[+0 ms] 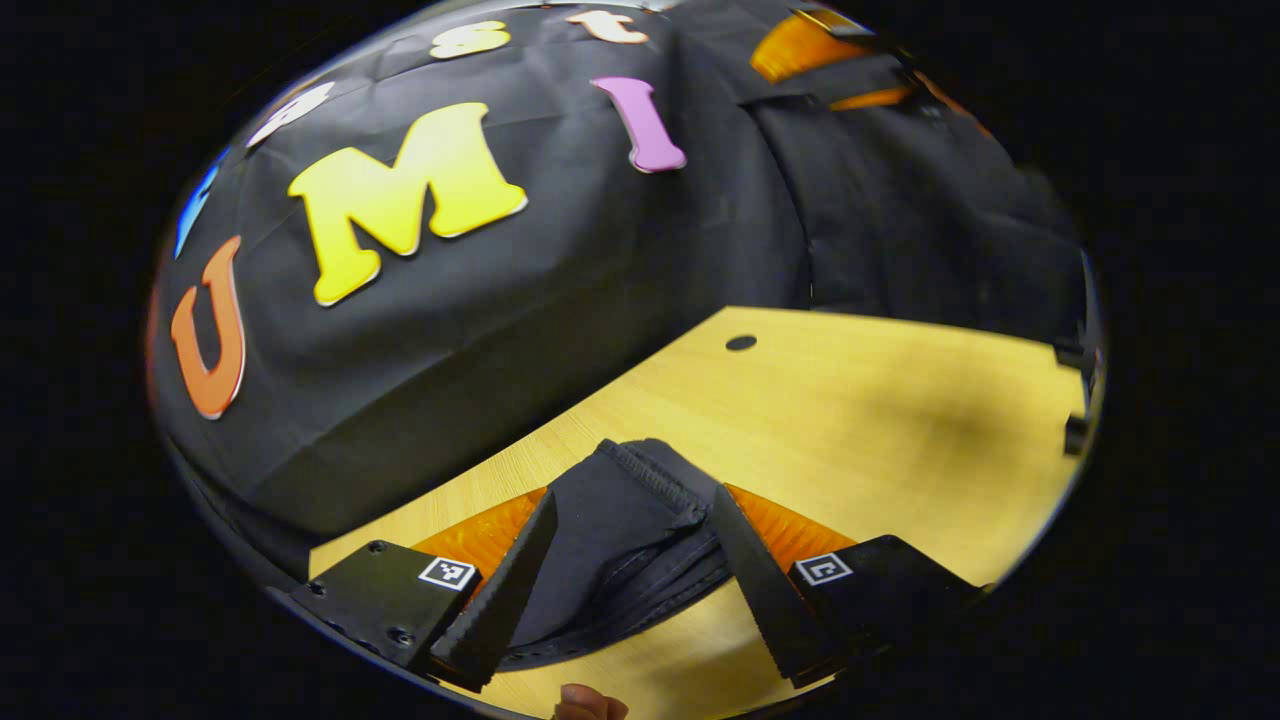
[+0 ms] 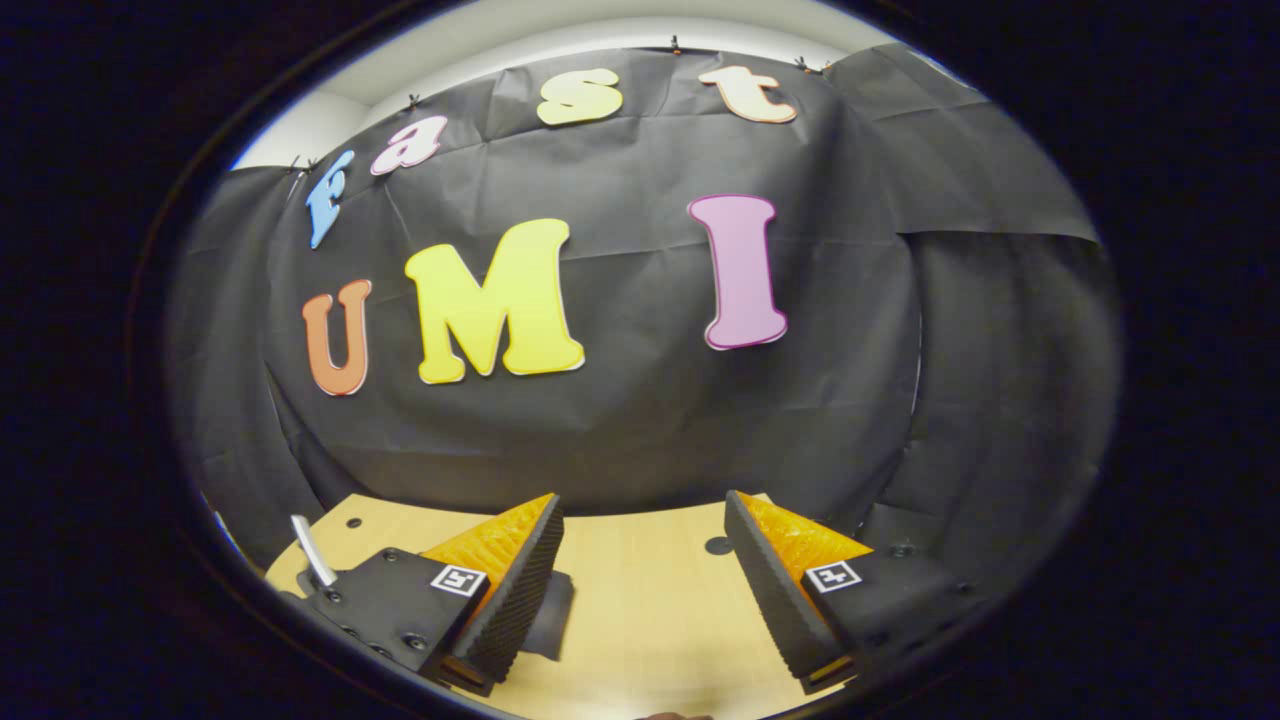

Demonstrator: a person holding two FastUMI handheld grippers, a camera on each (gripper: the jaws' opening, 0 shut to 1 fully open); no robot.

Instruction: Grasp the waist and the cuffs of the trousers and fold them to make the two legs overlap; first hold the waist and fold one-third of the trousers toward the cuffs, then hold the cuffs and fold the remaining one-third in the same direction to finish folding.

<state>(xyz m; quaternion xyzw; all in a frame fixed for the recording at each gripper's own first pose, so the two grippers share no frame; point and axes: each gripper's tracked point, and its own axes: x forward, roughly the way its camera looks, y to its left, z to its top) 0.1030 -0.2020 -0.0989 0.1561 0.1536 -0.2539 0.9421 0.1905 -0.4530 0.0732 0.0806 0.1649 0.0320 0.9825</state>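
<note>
A: Fingertip (image 1: 588, 704) of a person at the very bottom of my left gripper view. Above it my left gripper (image 1: 640, 560) stands with its jaws wide apart, and the trousers (image 1: 620, 530) lie between the two fingers as a dark folded bundle on the table (image 1: 880, 420).

B: Do the fingers press on the cloth?

A: I cannot tell this for sure. The cloth reaches to both fingers, but the jaws look spread, so I call it open.

B: And farther out?

A: Past the bundle the wooden top is bare, with a small round hole (image 1: 741, 343), then the black wall.

B: The right side?

A: My right gripper (image 2: 645, 570) is open too, with only table between its fingers. A dark piece of cloth shows just behind its left finger (image 2: 515, 590). Farther, a small hole, then the wall.
</note>
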